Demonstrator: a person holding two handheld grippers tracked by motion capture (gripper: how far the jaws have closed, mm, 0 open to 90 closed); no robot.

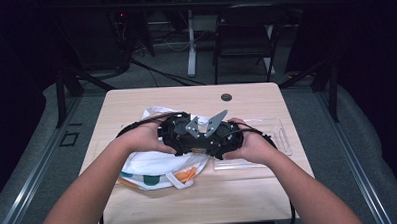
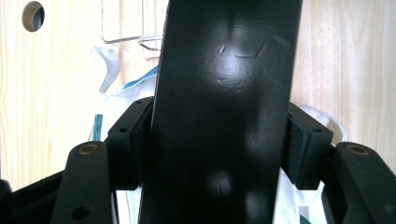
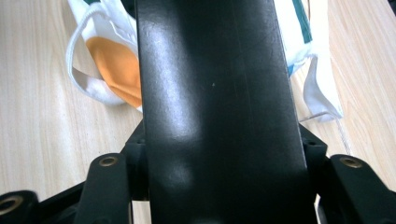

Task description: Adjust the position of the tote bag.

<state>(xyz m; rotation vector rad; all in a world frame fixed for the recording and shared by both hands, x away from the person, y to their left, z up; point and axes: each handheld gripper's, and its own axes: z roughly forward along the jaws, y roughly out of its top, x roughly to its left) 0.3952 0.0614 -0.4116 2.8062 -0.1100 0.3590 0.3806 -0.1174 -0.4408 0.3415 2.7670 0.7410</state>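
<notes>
**A:** Start with the big things. What is everything sitting on?

**B:** A pale wooden desk (image 1: 136, 101). On its left-centre lies a crumpled white cloth bag (image 1: 153, 166) with orange and green patches. One of its handle loops lies near the front edge.

**A:** And beside the bag?

**B:** A clear plastic tray (image 1: 275, 139), lying flat on the right part of the desk, just beside the bag.

**A:** Where is the thing being handled?

**B:** It is a black slab (image 2: 224, 93), flat, smooth and a little glossy, held up over the bag between the two grippers. In the high view the person's left hand (image 1: 142, 139) and right hand (image 1: 252, 145) have brought the grippers close together above the bag's upper part. There I cannot make the slab out among the black parts.

**A:** How does the left claw (image 2: 219, 140) stand?

**B:** Spread wide, with the slab filling the whole gap. In the left gripper view its pads (image 2: 137, 140) lie against the slab's two long edges, one on each side, so it has hold of it. The slab leans slightly in that view, and the bag and the desk show behind it.

**A:** And the right claw (image 3: 224, 158)?

**B:** Much the same. It is set wide, and the slab runs up the middle of the right gripper view with a jaw tight at each edge. The slab overlaps the pads, so I cannot see the contact itself, but there is no gap. The bag's orange patch and a handle loop lie behind it.

**A:** Anything smaller?

**B:** A small round hole (image 1: 226, 97) near the desk's far edge.
</notes>
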